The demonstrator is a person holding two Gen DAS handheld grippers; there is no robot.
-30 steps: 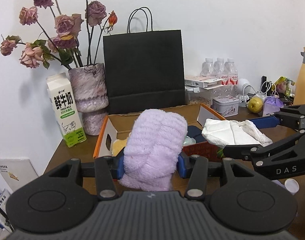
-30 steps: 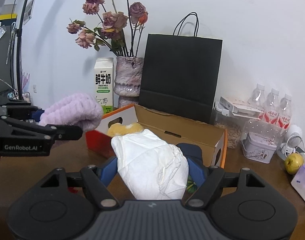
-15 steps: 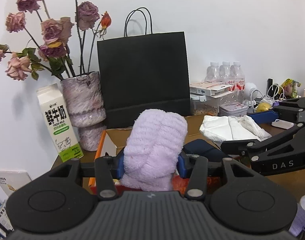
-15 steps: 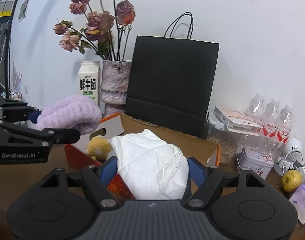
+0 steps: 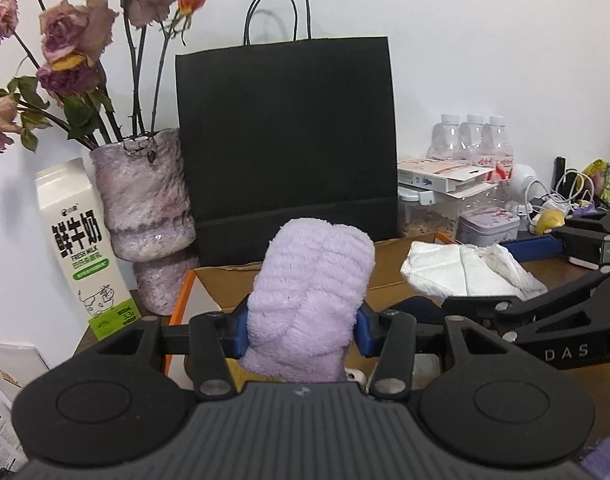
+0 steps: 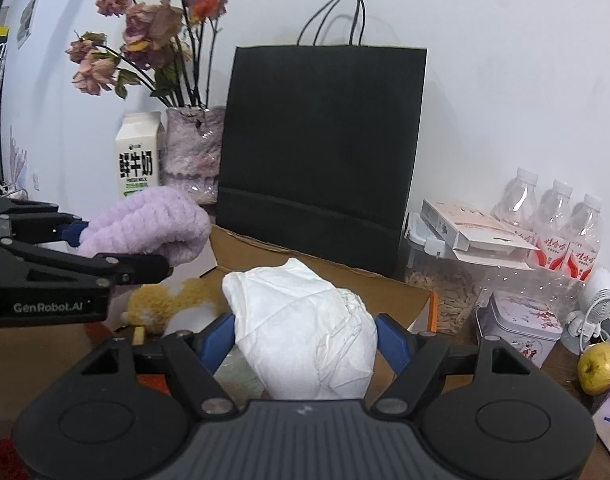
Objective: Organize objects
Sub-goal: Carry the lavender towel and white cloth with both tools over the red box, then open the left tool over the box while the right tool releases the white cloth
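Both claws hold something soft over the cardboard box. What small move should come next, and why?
Probably lower both a little into the cardboard box, then release. The left claw is shut on the purple fluffy cloth and the right claw on the white bundle. Both hang above the open box, where a yellow plush toy already lies.

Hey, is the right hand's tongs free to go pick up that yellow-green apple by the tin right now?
Probably not yet. The right tongs are clamped on a white crumpled cloth, so nothing else fits between them. The apple itself sits uncovered beside the tin.
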